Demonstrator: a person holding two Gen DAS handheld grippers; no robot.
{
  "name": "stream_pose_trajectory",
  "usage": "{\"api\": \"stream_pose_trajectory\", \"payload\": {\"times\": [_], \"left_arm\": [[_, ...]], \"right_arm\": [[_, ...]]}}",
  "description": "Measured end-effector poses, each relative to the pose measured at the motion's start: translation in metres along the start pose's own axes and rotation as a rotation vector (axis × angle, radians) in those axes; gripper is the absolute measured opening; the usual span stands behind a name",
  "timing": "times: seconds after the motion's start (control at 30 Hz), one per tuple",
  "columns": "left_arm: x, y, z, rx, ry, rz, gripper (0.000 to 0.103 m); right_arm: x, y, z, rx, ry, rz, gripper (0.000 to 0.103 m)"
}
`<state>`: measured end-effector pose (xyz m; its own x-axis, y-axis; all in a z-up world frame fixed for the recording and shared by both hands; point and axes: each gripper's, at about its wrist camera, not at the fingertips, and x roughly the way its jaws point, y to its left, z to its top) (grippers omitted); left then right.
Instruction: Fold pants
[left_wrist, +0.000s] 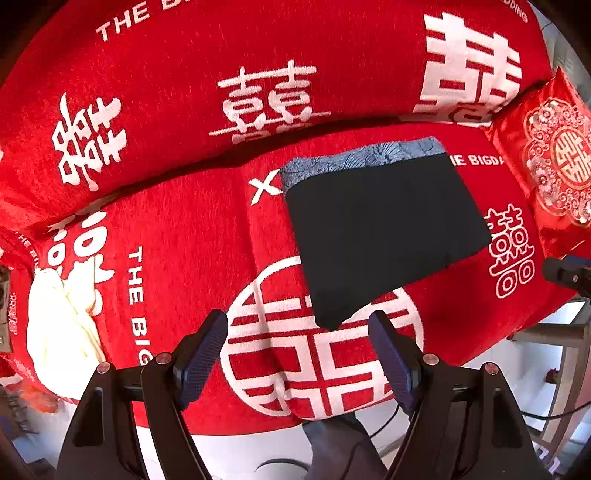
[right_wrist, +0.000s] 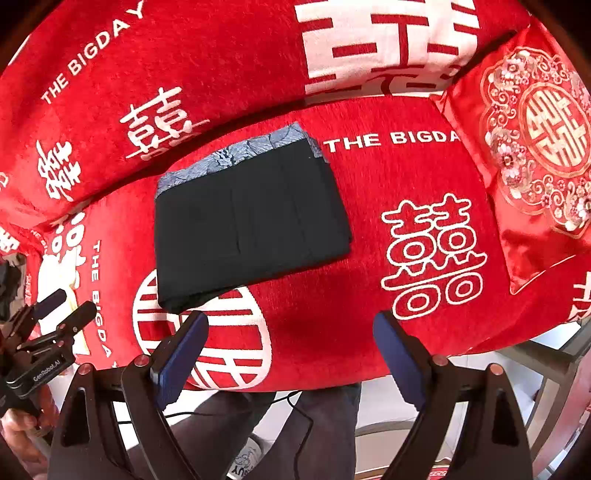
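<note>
The black pants (left_wrist: 384, 229) lie folded into a compact rectangle on the red sofa seat (left_wrist: 192, 236), with a blue-grey patterned band (left_wrist: 362, 157) showing along the far edge. They also show in the right wrist view (right_wrist: 251, 221). My left gripper (left_wrist: 297, 325) is open and empty, just in front of the fold's near corner. My right gripper (right_wrist: 291, 325) is open and empty, in front of the fold and to its right. The left gripper shows at the left of the right wrist view (right_wrist: 66, 306).
A red satin cushion (right_wrist: 532, 155) lies at the right end of the seat. A cream cloth (left_wrist: 62, 317) lies at the left end. The red backrest (left_wrist: 221, 74) rises behind. The seat's front edge (right_wrist: 295, 384) drops to the floor, where legs and a cable show.
</note>
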<state>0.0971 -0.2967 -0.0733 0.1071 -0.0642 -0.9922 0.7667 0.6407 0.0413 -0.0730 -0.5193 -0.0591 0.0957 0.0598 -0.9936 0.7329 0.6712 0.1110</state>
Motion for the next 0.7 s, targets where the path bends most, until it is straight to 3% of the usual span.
{"api": "stream_pose_trajectory", "payload": {"times": [0.13,0.4,0.57,0.7], "left_arm": [[0.006,-0.011,0.002,0.001,0.022,0.038,0.079],[0.012,-0.034,0.007,-0.097,0.044,0.054,0.079],[0.037,-0.018,0.022,-0.180,0.019,0.008,0.079],[0.092,0.004,0.039,-0.221,0.046,-0.077,0.079]], "right_arm": [[0.004,-0.004,0.004,-0.020,-0.010,0.010,0.093],[0.024,-0.015,0.022,-0.118,0.041,0.057,0.093],[0.053,-0.035,0.041,-0.161,0.054,0.128,0.093],[0.094,-0.056,0.063,-0.167,0.079,0.209,0.093]]}}
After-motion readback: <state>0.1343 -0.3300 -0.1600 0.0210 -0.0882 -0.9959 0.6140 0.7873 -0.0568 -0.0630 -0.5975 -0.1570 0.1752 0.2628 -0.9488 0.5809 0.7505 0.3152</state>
